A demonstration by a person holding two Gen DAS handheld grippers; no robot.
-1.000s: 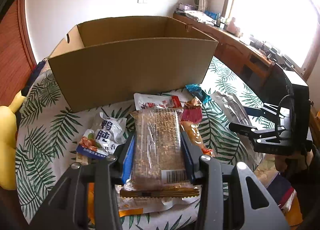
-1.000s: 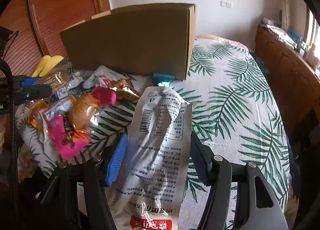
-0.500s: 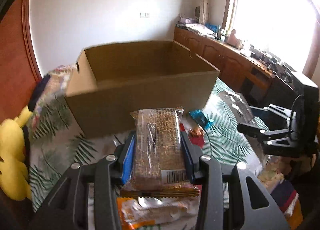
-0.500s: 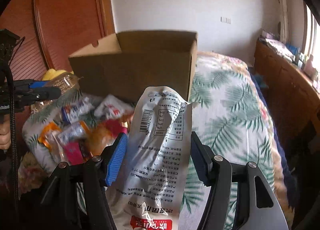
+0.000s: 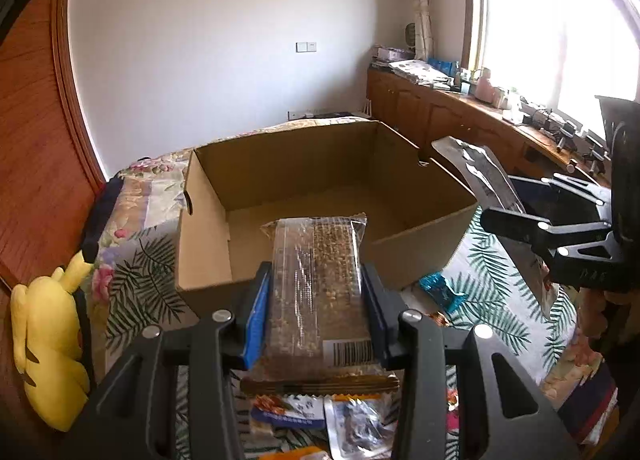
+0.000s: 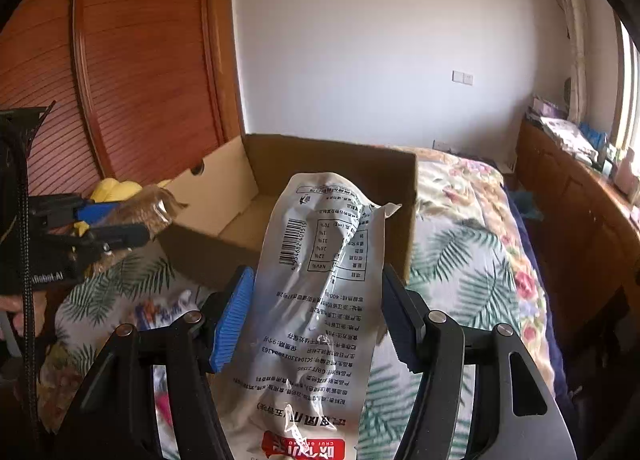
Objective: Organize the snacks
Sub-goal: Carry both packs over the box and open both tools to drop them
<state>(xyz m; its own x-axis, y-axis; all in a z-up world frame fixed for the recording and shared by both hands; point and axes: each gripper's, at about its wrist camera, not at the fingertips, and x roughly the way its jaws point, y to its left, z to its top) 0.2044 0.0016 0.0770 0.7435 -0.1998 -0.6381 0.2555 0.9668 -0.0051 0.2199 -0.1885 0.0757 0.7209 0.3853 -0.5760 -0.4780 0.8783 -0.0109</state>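
My left gripper (image 5: 316, 292) is shut on a clear-wrapped brown grain bar (image 5: 320, 292), held above the near wall of an open cardboard box (image 5: 320, 167). The box's inside looks bare. My right gripper (image 6: 316, 300) is shut on a long silver snack pouch (image 6: 324, 292), raised near the box's (image 6: 332, 163) right side. From the left wrist camera the right gripper (image 5: 532, 215) and its pouch (image 5: 484, 175) show at the right. The right wrist view has the left gripper (image 6: 100, 219) with its bar (image 6: 148, 207) at the left.
Loose snack packets (image 5: 320, 420) lie on the leaf-print bedspread (image 5: 492, 300) under my left gripper, with a blue packet (image 5: 440, 292) by the box's corner. A yellow plush toy (image 5: 48, 344) sits at the left. A wooden cabinet (image 5: 460, 115) runs along the window.
Both grippers have risen with their snacks and moved toward the box. The box's inside now shows from above, and the snack pile has dropped low in both views.
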